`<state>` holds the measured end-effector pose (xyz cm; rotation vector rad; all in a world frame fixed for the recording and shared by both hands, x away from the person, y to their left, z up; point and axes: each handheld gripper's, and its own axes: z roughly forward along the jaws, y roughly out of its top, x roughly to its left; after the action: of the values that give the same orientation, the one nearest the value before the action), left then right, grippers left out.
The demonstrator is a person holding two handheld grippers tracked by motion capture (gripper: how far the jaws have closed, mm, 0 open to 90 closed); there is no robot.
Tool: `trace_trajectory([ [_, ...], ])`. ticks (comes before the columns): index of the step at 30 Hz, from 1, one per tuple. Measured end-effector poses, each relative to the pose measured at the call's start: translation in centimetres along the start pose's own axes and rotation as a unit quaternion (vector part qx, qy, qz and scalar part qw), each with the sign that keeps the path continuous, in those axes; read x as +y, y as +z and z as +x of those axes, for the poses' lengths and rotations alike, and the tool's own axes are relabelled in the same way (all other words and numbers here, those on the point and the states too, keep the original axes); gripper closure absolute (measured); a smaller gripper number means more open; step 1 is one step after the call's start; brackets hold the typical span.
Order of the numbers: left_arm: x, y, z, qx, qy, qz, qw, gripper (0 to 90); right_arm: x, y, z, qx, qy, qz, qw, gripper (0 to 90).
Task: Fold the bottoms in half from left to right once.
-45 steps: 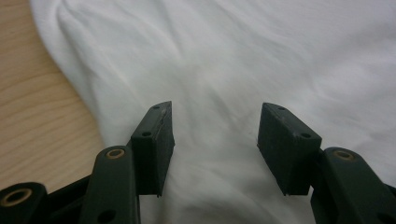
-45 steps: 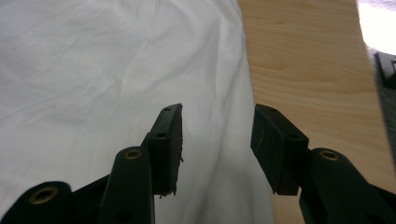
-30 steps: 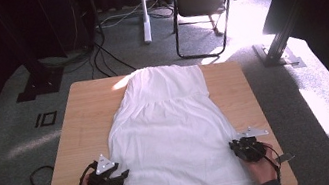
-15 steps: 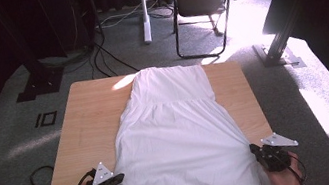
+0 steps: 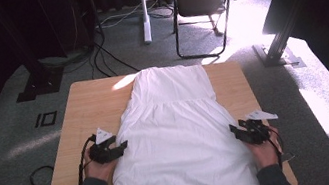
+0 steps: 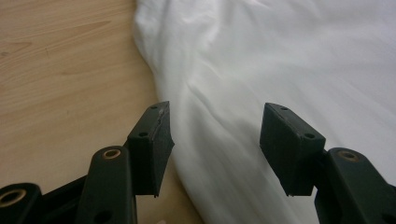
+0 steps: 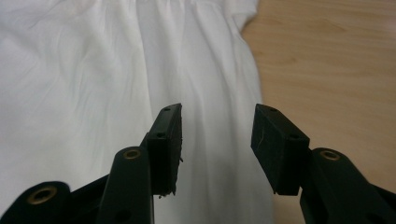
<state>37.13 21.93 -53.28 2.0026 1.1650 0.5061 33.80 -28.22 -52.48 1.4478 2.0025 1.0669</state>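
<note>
A white dress (image 5: 177,136) lies spread flat on the wooden table (image 5: 93,104), bodice at the far end and hem at the near edge. My left gripper (image 5: 122,146) rests at the skirt's left edge, jaws pointing at the cloth. In the left gripper view the left gripper (image 6: 215,109) stands open over the dress's edge (image 6: 243,74), gripping nothing. My right gripper (image 5: 234,131) sits at the skirt's right edge. In the right gripper view the right gripper (image 7: 217,112) is open above the dress (image 7: 93,84). Both pairs of jaws have just been opening, with cloth beneath them and none pinched.
Bare wood (image 6: 60,70) runs along the left of the dress and bare wood (image 7: 336,70) along its right. Beyond the table stand a dark folding chair (image 5: 200,0) and a white post (image 5: 143,10). Cables (image 5: 101,57) trail over the grey carpet.
Both grippers sat near the hem corners, drew outward and toward the person, then moved up along the skirt's sides. Their jaws now stand apart. The skirt lies wider at the hem.
</note>
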Motion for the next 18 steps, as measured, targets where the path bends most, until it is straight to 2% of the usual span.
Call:
trace_trajectory([
  [3,0.9,1.7,0.2,0.001,-0.002,0.016,0.9999,44.5,1.5,3.0,0.0,0.0,-0.002,0.012,0.9999,51.1],
  [6,1.1,3.0,-0.2,0.011,0.009,0.049,0.9987,51.3,2.1,5.2,-0.1,-0.017,-0.011,0.033,0.9993,56.0],
  [8,1.0,3.2,-0.3,-0.007,0.01,0.052,0.9986,67.6,1.9,6.0,-0.2,-0.02,-0.011,0.052,0.9984,70.6],
  [10,1.1,2.9,-0.7,0.001,0.023,0.059,0.998,83.4,1.3,6.3,-0.1,-0.033,-0.012,0.07,0.997,78.5],
  [12,0.9,2.6,-1.1,0.007,0.04,0.064,0.9971,85.6,0.7,5.8,-0.1,-0.032,-0.007,0.059,0.9977,85.2],
  [18,-1.0,0.6,-2.0,0.001,0.055,0.06,0.9967,86.0,-1.4,3.3,0.3,-0.029,-0.007,0.058,0.9979,88.3],
])
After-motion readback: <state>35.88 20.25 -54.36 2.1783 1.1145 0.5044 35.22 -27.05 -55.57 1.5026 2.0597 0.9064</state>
